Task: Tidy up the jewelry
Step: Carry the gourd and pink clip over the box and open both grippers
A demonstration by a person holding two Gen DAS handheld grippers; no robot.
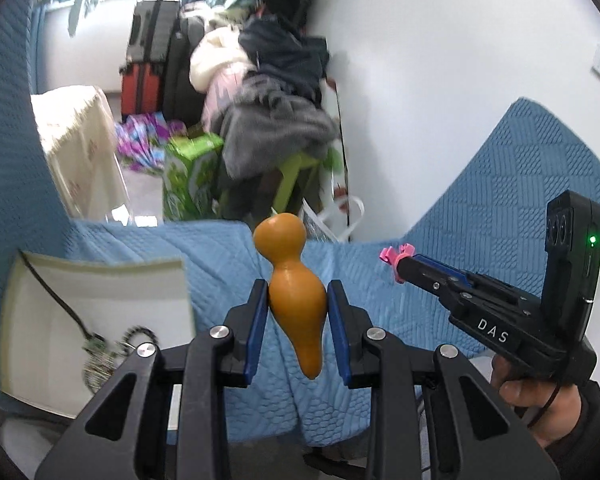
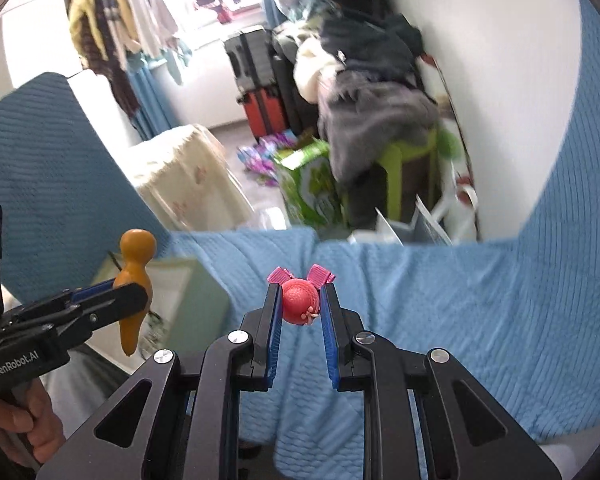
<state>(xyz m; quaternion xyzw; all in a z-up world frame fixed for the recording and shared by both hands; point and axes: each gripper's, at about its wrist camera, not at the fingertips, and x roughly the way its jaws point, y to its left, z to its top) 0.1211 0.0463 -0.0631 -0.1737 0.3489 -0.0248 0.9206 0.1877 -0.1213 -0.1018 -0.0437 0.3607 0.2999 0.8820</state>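
Gripping one gourd (image 1: 296, 292), one pink clip (image 2: 302, 302).

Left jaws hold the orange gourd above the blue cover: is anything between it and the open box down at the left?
Nothing visible does. The orange gourd sits clamped in the left gripper, and the gap over the blue cover to the open box looks clear. The box already holds a beaded strand near its front.

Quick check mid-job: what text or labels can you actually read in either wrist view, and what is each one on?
"DAS": white letters on the side of the right claw body, left wrist view.
"GenRobot.AI": white print on the side of the left claw body, right wrist view.
Green box on the floor: printing too blurred to read.
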